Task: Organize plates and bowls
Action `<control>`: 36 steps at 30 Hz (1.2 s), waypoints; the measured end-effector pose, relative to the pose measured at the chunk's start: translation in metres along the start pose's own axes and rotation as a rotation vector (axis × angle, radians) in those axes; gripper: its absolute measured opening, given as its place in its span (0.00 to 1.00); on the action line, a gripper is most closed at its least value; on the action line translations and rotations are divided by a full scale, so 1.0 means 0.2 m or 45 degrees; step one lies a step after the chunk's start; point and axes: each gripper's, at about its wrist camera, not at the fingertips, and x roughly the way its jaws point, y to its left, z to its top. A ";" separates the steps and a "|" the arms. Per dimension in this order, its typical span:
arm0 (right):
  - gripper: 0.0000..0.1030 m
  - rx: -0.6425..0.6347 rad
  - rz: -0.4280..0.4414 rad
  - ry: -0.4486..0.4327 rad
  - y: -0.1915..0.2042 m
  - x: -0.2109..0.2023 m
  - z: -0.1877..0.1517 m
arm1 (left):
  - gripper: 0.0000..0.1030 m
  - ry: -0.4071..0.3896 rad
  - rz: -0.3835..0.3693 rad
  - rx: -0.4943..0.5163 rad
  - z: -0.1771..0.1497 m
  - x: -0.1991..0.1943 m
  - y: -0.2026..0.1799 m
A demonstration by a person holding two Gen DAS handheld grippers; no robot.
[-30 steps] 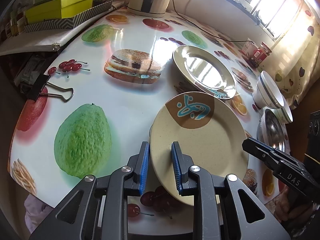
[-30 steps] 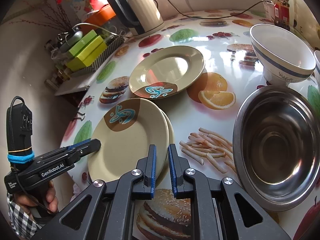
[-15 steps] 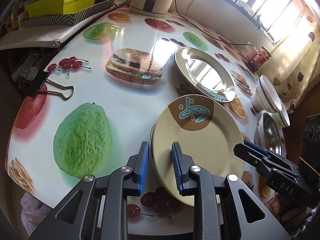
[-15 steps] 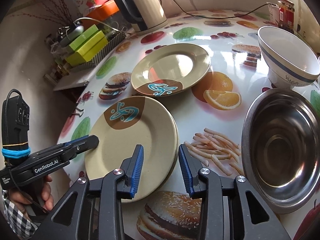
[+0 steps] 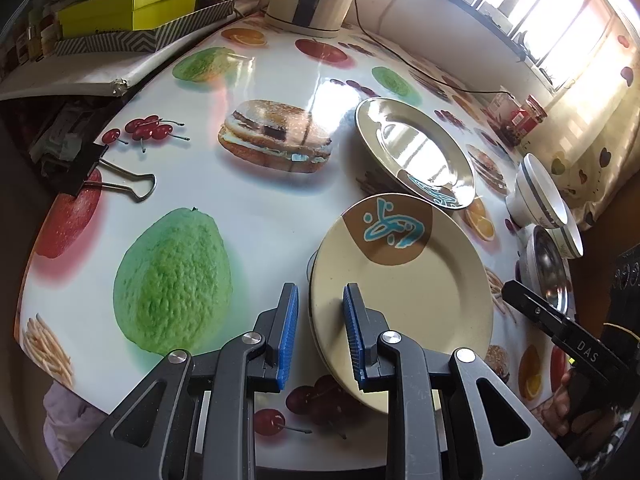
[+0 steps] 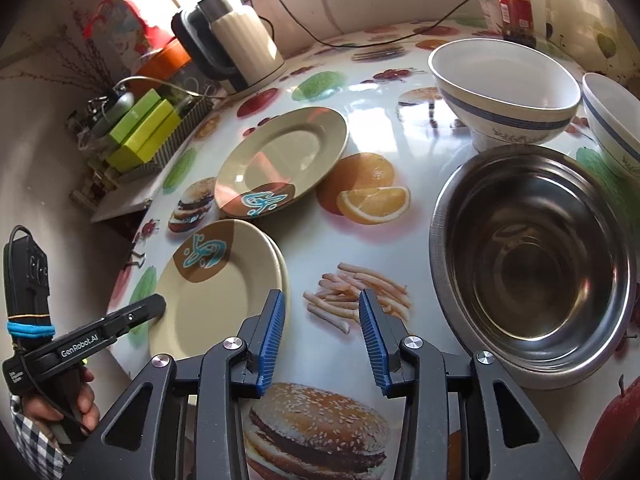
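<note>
Two beige plates with a brown-and-blue motif lie stacked (image 5: pixel 400 292) (image 6: pixel 216 292) on the fruit-print table. My left gripper (image 5: pixel 320 296) (image 6: pixel 158 304) is shut on the top plate's near-left rim, which runs between its blue pads. My right gripper (image 6: pixel 322 312) (image 5: pixel 510 290) hovers just right of the stack over the printed fries; its jaws are opening and hold nothing. A third beige plate (image 6: pixel 280 156) (image 5: pixel 416 148) lies farther back. A steel bowl (image 6: pixel 532 256) and two white blue-banded bowls (image 6: pixel 504 84) (image 6: pixel 616 120) stand at the right.
A kettle (image 6: pixel 236 40) with its cord stands at the back. Green boxes (image 5: pixel 132 4) sit on a shelf at the left. A black binder clip (image 5: pixel 104 176) lies near the table's left edge. A red-lidded jar (image 6: pixel 514 4) stands at the back right.
My right gripper let go of the stack's right rim, opened, and slid right, off the plates. The left gripper and the plates stayed put.
</note>
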 end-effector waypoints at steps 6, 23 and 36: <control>0.37 -0.002 0.010 -0.012 0.00 -0.02 0.00 | 0.23 -0.025 0.047 0.037 0.02 -0.03 -0.04; 0.46 -0.168 0.043 -0.155 0.21 -0.13 0.15 | 0.23 -0.263 0.202 0.181 0.18 -0.23 -0.17; 0.51 -0.132 -0.041 -0.167 0.19 -0.05 0.30 | 0.23 -0.265 0.189 0.233 0.28 -0.15 -0.22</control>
